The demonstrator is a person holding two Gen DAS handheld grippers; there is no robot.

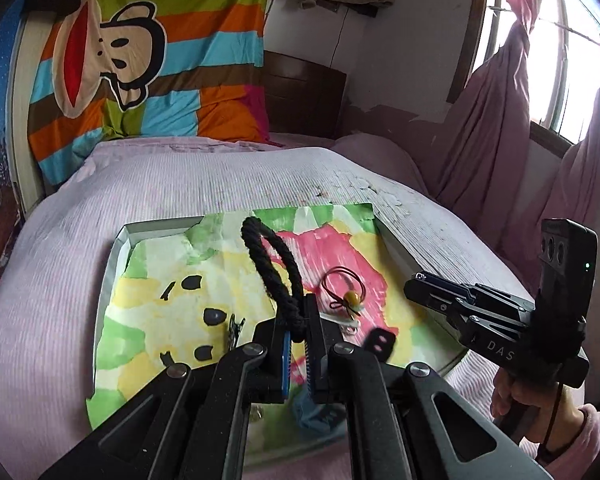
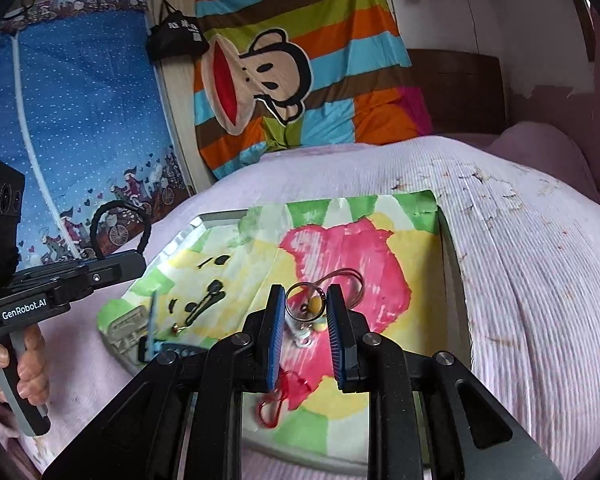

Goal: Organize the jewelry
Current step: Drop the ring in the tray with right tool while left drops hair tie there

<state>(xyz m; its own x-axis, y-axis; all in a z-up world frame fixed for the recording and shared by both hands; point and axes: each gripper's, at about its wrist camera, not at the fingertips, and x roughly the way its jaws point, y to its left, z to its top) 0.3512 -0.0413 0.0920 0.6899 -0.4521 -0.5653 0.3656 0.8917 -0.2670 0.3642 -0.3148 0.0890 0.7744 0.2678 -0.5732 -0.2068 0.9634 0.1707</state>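
My left gripper [image 1: 298,312] is shut on a black braided rope loop [image 1: 272,264] and holds it upright above the painted paper [image 1: 172,272] in a shallow box. In the right wrist view the loop [image 2: 120,220] sticks up from the left gripper. My right gripper [image 2: 303,308] is open, its pads either side of a metal ring [image 2: 304,300] that stands between them. A thin brown cord bracelet with a yellow bead [image 1: 350,294] lies on the pink patch; it also shows in the right wrist view [image 2: 314,303]. A red string [image 2: 278,404] lies on the paper near the right gripper.
The box rim [image 1: 112,256] rests on a pink ribbed bedspread [image 1: 180,176]. A small black hair clip [image 1: 234,326] and a blue comb-like piece [image 2: 154,320] lie on the paper. A striped monkey blanket [image 1: 140,60] and pink curtains [image 1: 496,120] stand behind.
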